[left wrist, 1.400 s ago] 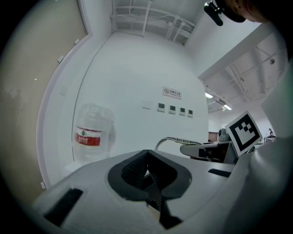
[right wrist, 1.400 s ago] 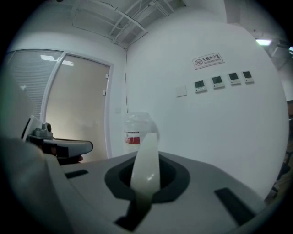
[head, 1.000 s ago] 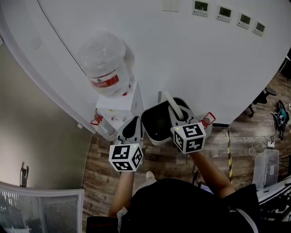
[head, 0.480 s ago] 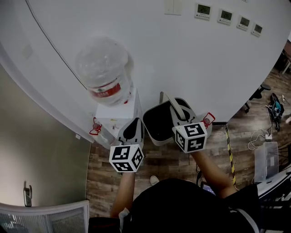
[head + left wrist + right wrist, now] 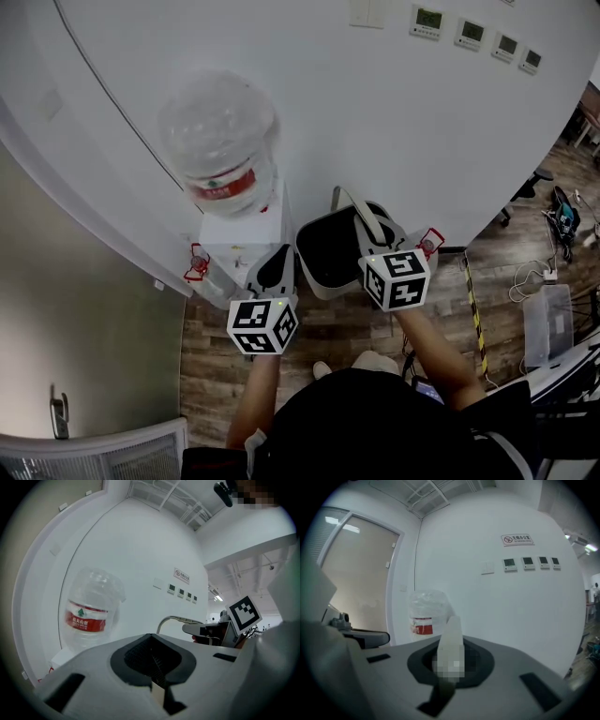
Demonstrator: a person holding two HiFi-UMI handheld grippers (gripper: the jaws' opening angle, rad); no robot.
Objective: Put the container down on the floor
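The container (image 5: 328, 253) is a grey bin with a dark inside and a pale bail handle (image 5: 361, 216), and it hangs above the wooden floor (image 5: 347, 323). My right gripper (image 5: 380, 239) is shut on that handle, which stands as a white strip (image 5: 451, 644) between the jaws in the right gripper view. Just left of the bin, my left gripper (image 5: 274, 267) has its jaws together, and nothing shows in them. From the left gripper view, the handle's arc (image 5: 171, 619) and the right gripper (image 5: 206, 630) lie ahead to the right.
A white water dispenser (image 5: 246, 234) with a large clear bottle (image 5: 220, 141) stands against the curved white wall, close to the left of the bin. Wall panels (image 5: 469, 33) sit high up. A clear box (image 5: 548, 328) and cables lie at the right.
The bin stays hanging from my right gripper in nearly the same spot. The person's feet have shifted below, and the view has drifted slightly.
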